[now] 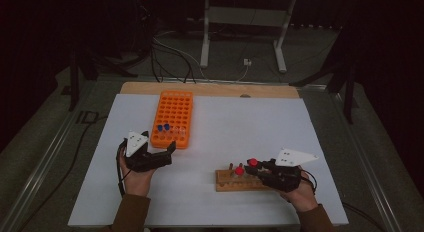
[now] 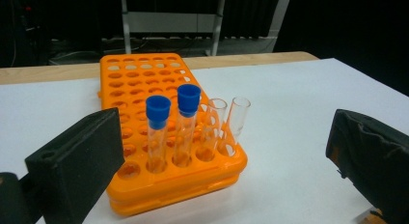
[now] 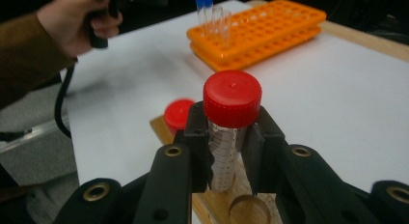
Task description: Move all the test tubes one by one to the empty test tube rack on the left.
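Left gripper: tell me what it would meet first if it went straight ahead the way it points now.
Probably the orange plastic tube rack on the white table, at its near row, where two blue-capped clear tubes stand. The left gripper has its jaws open and nothing lies between; depth is hard to judge.

The rack [image 1: 173, 118] lies upper left of centre on the worktop [image 1: 250, 122], tubes [image 1: 163, 128] in its near row; the block [image 1: 240, 181] lies lower right.

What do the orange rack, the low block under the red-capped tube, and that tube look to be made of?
Orange rack: moulded plastic, by its uniform colour and slight sheen. Low block: likely bare wood, tan and matt with drilled holes. Red-capped tube, clamped in the right gripper: clear, glass or plastic unclear; its cap looks like ridged plastic.
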A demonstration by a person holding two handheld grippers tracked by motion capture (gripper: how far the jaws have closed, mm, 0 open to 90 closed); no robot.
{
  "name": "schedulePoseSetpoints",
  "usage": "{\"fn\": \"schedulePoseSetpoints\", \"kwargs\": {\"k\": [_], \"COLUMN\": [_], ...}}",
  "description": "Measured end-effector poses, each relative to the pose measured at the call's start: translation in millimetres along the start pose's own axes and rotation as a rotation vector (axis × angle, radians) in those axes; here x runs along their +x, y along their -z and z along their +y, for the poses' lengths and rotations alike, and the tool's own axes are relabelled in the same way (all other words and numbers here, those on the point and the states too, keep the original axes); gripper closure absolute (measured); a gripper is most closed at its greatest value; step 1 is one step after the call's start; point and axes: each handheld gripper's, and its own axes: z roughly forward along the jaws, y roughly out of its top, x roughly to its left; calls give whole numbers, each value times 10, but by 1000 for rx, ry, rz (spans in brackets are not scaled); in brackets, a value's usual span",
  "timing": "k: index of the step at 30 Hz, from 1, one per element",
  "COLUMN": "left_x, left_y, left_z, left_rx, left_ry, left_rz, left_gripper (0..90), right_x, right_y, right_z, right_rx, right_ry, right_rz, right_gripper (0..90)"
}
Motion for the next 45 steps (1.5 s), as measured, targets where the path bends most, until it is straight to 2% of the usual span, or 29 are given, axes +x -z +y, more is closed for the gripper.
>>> {"fn": "schedulePoseSetpoints", "kwargs": {"k": [11,15,25,40,45], "left_x": [-73,-127,-334,-738,-851], "left_y": [19,2,-38,-211,-270], "left_z": [55,84,181,267,292], "left_rx": [-4,1,5,31,32], "left_ry": [-27,-38,-80,-167,-182], "left_rz": [-23,-50,-120,-213,-243], "left_gripper": [6,6,6,6,7], "right_x": [-89,-146,-242,-294,-287], "right_y": [259,276,165,-48,-131], "right_z": [226,283,444,616,646], "right_rx": [-92,-95,-87,-64,-49], "right_ry": [-39,-54,-72,-75,-75], "right_rz": [7,-7,-49,-62,-63], "right_gripper": [745,745,744,744,744]}}
